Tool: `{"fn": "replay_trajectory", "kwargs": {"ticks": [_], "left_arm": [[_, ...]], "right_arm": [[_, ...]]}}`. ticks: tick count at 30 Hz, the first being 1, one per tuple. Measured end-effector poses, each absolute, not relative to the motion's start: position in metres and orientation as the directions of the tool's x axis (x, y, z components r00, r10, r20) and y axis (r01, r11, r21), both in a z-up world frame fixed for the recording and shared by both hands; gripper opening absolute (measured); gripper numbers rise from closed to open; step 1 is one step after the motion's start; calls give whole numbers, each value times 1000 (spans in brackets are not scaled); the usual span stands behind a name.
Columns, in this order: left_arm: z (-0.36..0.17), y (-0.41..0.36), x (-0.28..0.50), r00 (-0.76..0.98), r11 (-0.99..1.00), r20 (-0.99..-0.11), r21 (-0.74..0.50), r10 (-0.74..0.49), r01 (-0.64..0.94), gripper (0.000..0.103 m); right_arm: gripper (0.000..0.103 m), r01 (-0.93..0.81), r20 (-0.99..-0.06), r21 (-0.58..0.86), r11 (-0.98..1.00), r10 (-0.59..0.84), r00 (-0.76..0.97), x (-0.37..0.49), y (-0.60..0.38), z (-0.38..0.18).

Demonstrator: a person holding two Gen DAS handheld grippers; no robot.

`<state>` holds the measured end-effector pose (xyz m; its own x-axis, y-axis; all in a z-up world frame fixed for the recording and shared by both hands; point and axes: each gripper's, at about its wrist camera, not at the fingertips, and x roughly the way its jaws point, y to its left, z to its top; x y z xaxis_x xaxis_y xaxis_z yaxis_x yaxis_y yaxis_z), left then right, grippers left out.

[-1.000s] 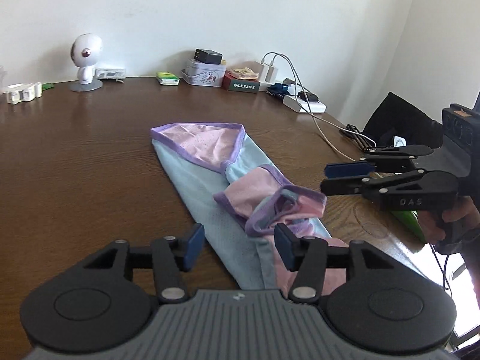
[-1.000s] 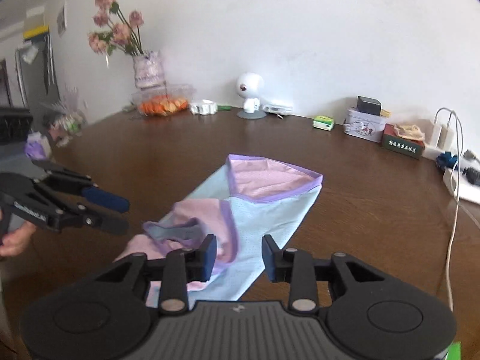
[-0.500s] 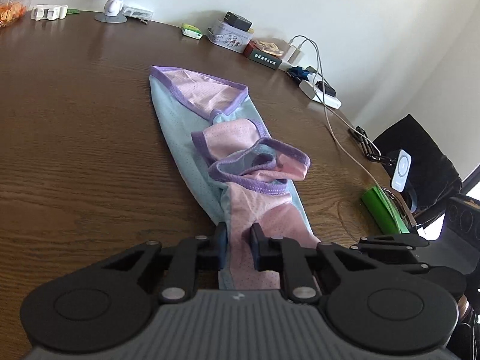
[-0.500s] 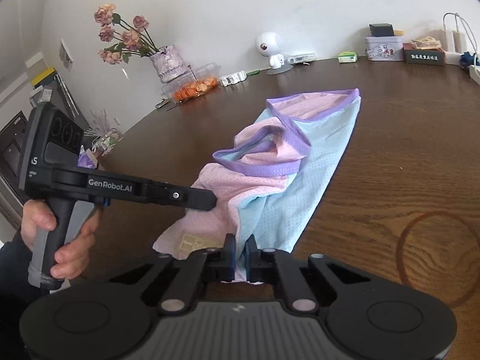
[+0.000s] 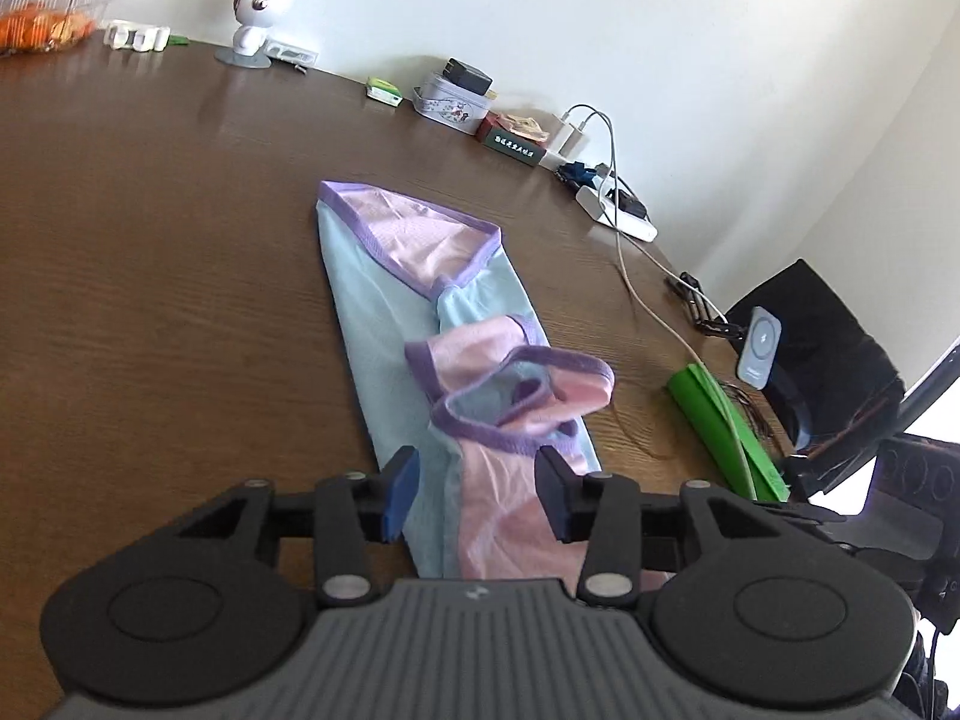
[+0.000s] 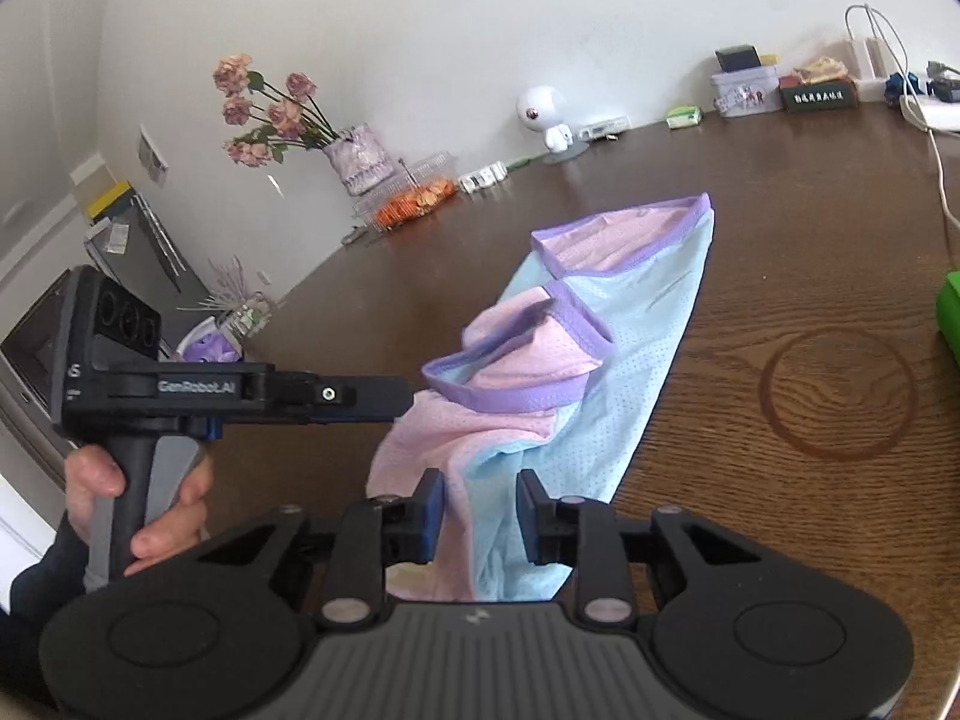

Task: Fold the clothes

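Note:
A light blue and pink garment with purple trim point(image 5: 414, 324) lies lengthwise on the brown table point(image 5: 150, 276), its near part bunched into a loose fold point(image 5: 516, 396). It also shows in the right wrist view point(image 6: 600, 372). My left gripper point(image 5: 477, 495) is open, its fingers on either side of the garment's near end. My right gripper point(image 6: 480, 510) is open over the same end from the other side. The left gripper body point(image 6: 240, 390) shows in the right wrist view, held by a hand.
Along the far edge stand a white robot figure point(image 5: 258, 6), a tin point(image 5: 450, 102), boxes and a power strip with cables point(image 5: 618, 210). A green object point(image 5: 726, 426) lies right of the garment. A flower vase point(image 6: 354, 162) and a fruit container point(image 6: 408, 204) stand at the far left.
Both grippers were shut on the garment's near end half a second ago and have since opened. The garment end now lies loose between the fingers.

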<state>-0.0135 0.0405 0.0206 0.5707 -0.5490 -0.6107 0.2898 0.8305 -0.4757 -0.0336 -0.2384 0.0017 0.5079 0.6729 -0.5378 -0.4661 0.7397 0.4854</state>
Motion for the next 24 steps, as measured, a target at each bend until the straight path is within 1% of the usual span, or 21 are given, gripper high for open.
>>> {"fn": "replay_trajectory", "kwargs": {"ticks": [1,2,3,4,5,7,9,10,11,12,13,14,15,16,17,18,19,21,22,23,24], "left_arm": [[18,39,-9,564,824,-610,-492,-556,280,37],[15,38,-6,561,821,-611,-505,-558,267,30],[13,36,-4,565,823,-612,-505,-554,259,26],[11,33,-4,571,828,-613,-500,-546,255,17],[11,31,-5,579,829,-607,-495,-544,261,12],[16,30,-9,604,827,-582,-490,-545,274,10],[20,31,-12,621,821,-555,-488,-553,294,10],[19,30,-12,620,822,-556,-485,-554,299,10],[16,30,-12,614,827,-570,-481,-546,290,12],[12,31,-12,606,832,-586,-481,-539,276,13],[10,32,-14,594,828,-592,-491,-545,271,13],[11,33,-20,584,817,-586,-504,-562,280,16],[13,35,-26,575,805,-577,-515,-580,295,20],[15,35,-33,573,798,-569,-517,-591,310,33],[17,35,-39,577,797,-563,-515,-591,315,42],[17,33,-43,576,797,-563,-515,-593,317,44],[17,30,-46,569,794,-566,-516,-597,321,45],[11,21,-48,555,799,-582,-508,-595,323,45],[8,15,-48,548,806,-598,-498,-586,319,42],[5,11,-47,542,815,-613,-486,-575,315,30],[3,9,-47,542,827,-627,-468,-559,311,20]], "right_arm": [[17,-458,-553,484,746,666,500,-28,-234,-3],[4,-443,-566,494,748,664,489,-26,-230,-6],[4,-441,-563,505,742,670,484,-25,-228,-7],[3,-443,-547,492,750,662,513,-31,-227,-4],[2,-444,-530,477,758,651,543,-37,-227,0],[2,-437,-498,442,783,619,607,-53,-230,9],[2,-392,-497,422,817,571,654,-67,-237,11],[2,-378,-514,416,827,557,653,-67,-237,9],[8,-365,-531,409,837,543,650,-68,-238,6],[10,-351,-548,402,846,529,647,-68,-238,3],[13,-351,-543,413,840,536,646,-66,-241,3],[18,-351,-535,426,834,545,645,-64,-243,3],[20,-356,-515,442,823,558,651,-63,-247,5],[23,-359,-507,453,816,568,649,-61,-251,5],[24,-362,-499,465,808,577,646,-58,-256,6],[24,-373,-505,476,796,595,626,-55,-258,4],[23,-387,-511,490,781,617,599,-53,-259,2],[17,-403,-541,491,773,632,555,-50,-254,-6],[9,-396,-562,474,787,616,552,-49,-249,-10],[6,-390,-568,463,796,604,560,-51,-244,-11],[6,-384,-572,452,805,592,568,-54,-239,-12]]}}
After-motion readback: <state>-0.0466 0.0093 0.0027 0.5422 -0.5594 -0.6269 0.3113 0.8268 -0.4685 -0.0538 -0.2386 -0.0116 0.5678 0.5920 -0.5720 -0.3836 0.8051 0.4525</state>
